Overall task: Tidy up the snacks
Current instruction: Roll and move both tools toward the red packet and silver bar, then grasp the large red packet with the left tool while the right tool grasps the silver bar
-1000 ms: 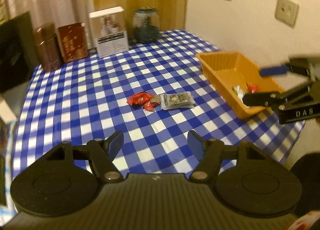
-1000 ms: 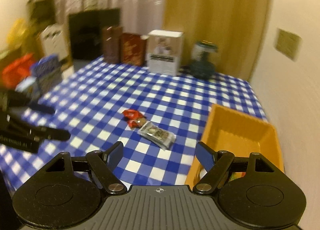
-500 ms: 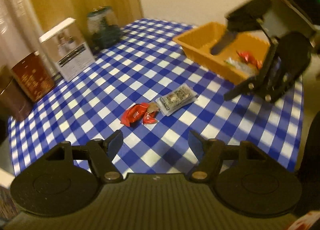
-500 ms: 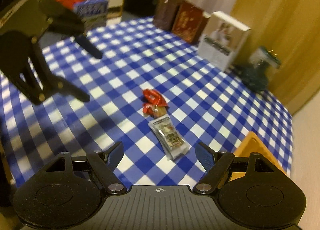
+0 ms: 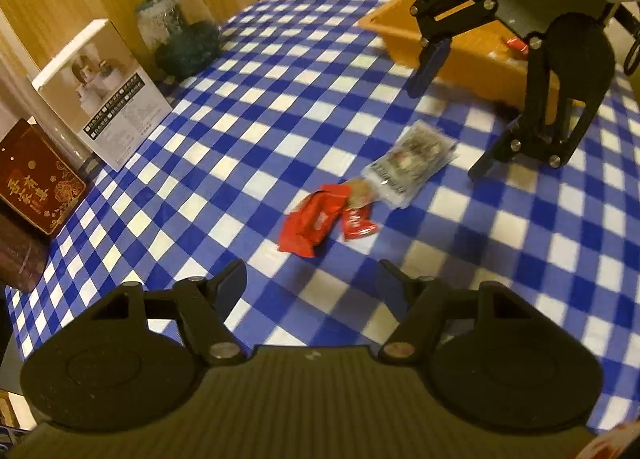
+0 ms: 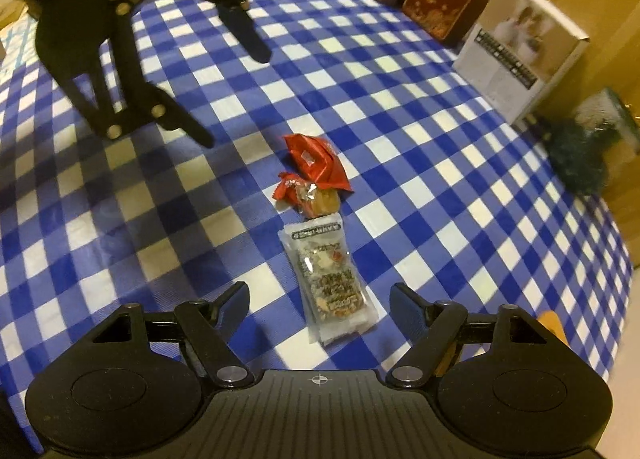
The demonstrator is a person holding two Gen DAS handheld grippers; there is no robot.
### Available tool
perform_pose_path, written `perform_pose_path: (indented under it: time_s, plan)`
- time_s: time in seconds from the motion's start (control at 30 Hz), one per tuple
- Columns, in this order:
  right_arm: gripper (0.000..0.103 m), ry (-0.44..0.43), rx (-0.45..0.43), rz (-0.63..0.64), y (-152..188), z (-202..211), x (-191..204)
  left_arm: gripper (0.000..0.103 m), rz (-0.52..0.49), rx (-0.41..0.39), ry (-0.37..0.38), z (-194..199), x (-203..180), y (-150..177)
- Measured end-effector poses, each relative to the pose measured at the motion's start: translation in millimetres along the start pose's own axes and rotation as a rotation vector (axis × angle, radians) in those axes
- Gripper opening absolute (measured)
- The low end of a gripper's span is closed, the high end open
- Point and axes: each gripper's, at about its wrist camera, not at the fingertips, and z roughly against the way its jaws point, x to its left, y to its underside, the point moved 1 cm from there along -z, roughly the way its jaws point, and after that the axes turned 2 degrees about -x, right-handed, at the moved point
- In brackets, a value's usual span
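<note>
A small heap of snacks lies mid-table on the blue checked cloth: a clear packet of grain bars [image 6: 329,283] [image 5: 412,159], a large red wrapper [image 6: 316,159] [image 5: 314,219], a small red wrapper [image 5: 358,221] and a brown sweet [image 6: 320,201]. My right gripper [image 6: 320,301] is open with its fingers either side of the near end of the clear packet; it also shows in the left wrist view [image 5: 448,115]. My left gripper [image 5: 312,279] is open and empty, just short of the red wrappers; it also shows in the right wrist view [image 6: 236,99].
An orange tray [image 5: 460,51] with a red snack [image 5: 516,44] in it stands behind the right gripper. A white box [image 5: 100,95], a glass jar [image 5: 180,35] and dark red tins [image 5: 36,183] line the table's far edge by the curtain.
Both grippers have moved in and down toward the snack heap from opposite sides. The right gripper has left the tray and now straddles the clear packet. Both stay open.
</note>
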Motion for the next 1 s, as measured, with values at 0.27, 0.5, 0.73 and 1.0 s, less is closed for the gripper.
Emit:
perform_pose_path:
  time_s: [0.27, 0.5, 0.73, 1.0]
  plan:
    - [0.056, -0.024, 0.066, 0.017, -5.1, -30.3, -12.9, 0.059, -0.105, 0.041, 0.003, -35.0, 12.7, -7.2]
    - [0.049, -0.057, 0.081, 0.038, -9.6, -40.9, -13.7, 0.058, -0.2, 0.014, 0.056, -54.8, 5.5, -14.5]
    - [0.042, -0.076, 0.085, 0.01, -11.6, -41.8, -15.8, 0.045, -0.222, 0.004, 0.105, -69.6, 3.4, -24.6]
    - [0.041, -0.052, 0.091, -0.072, -13.1, -37.5, -11.9, 0.023, -0.165, 0.042, 0.098, -67.0, 3.5, -22.1]
